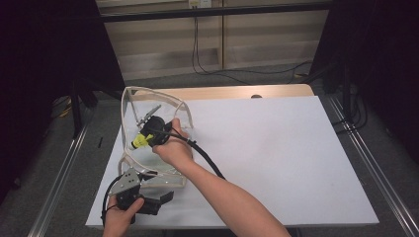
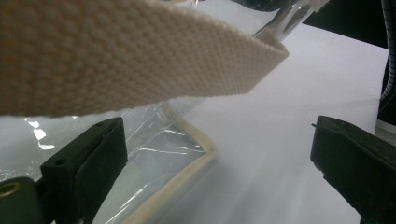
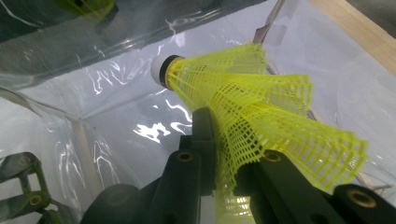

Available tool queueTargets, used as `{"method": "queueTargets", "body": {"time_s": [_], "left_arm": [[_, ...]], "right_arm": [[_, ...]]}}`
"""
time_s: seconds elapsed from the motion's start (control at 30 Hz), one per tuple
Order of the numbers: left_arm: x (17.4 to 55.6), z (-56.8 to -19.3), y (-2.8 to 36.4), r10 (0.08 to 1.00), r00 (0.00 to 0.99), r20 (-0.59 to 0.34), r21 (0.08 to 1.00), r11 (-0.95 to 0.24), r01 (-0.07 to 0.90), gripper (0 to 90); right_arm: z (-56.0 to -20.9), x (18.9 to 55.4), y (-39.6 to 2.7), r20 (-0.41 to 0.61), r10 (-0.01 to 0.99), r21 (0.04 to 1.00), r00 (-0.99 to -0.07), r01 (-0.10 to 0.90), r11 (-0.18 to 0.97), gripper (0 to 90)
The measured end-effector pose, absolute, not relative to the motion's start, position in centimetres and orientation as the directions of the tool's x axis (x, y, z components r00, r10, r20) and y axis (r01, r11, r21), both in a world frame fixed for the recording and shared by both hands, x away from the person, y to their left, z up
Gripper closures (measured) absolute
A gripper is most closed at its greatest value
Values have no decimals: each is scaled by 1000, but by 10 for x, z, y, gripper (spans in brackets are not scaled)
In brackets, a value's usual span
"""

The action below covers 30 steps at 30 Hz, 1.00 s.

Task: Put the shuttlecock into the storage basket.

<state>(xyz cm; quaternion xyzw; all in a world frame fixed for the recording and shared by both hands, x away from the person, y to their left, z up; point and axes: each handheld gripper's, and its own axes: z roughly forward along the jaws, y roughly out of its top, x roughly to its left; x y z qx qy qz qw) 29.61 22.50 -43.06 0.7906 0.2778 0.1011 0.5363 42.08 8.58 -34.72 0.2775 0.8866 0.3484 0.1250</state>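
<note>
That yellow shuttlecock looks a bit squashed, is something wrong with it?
Yes. The right claw is shut on the shuttlecock by its net skirt, which is pinched flat and crumpled between the jaws instead of round. It sits over the clear bag.

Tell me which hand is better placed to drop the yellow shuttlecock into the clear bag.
The right. Its gripper already pinches the shuttlecock over the clear bag. The left gripper has open jaws at the bag's near edge.
</note>
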Motion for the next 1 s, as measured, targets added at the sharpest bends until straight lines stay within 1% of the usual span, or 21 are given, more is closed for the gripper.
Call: {"method": "queueTargets", "body": {"time_s": [0.37,0.5,0.53,0.57,0.6,0.63,0.67,0.7,0.73,0.77,0.8,0.87,1.0], "left_arm": [[296,-431,226,552,822,-141,905,-264,333,40],[296,-431,226,551,822,-140,905,-266,333,38],[296,-431,226,552,822,-141,904,-266,334,39],[296,-431,226,550,823,-143,905,-263,333,40],[296,-431,226,552,822,-142,905,-265,334,40],[296,-431,226,552,822,-141,905,-266,333,40],[296,-430,226,552,822,-139,905,-266,332,40],[296,-430,225,550,823,-140,905,-266,332,39],[296,-430,225,551,823,-138,904,-268,331,39],[296,-430,225,552,822,-138,905,-267,332,39],[296,-430,225,552,822,-139,905,-267,332,38],[296,-431,225,536,832,-145,907,-263,328,38],[297,-430,224,530,836,-139,909,-267,321,38]], "right_arm": [[-360,421,94,-45,554,656,-831,393,644,847],[-363,422,96,-22,536,658,-844,391,644,846],[-364,423,96,-18,533,658,-846,391,644,834],[-367,423,98,-7,523,654,-852,391,647,780],[-368,423,98,5,526,652,-850,402,643,642],[-368,424,99,1,544,655,-839,412,634,527],[-367,424,98,6,555,652,-832,424,628,459],[-366,424,96,20,568,647,-823,443,620,410],[-363,424,94,33,587,650,-809,463,603,325],[-360,425,91,34,608,657,-793,476,585,276],[-356,425,88,37,613,664,-789,478,575,281],[-349,425,82,68,616,665,-785,496,559,245],[-340,421,76,96,622,679,-777,508,529,219]]}}
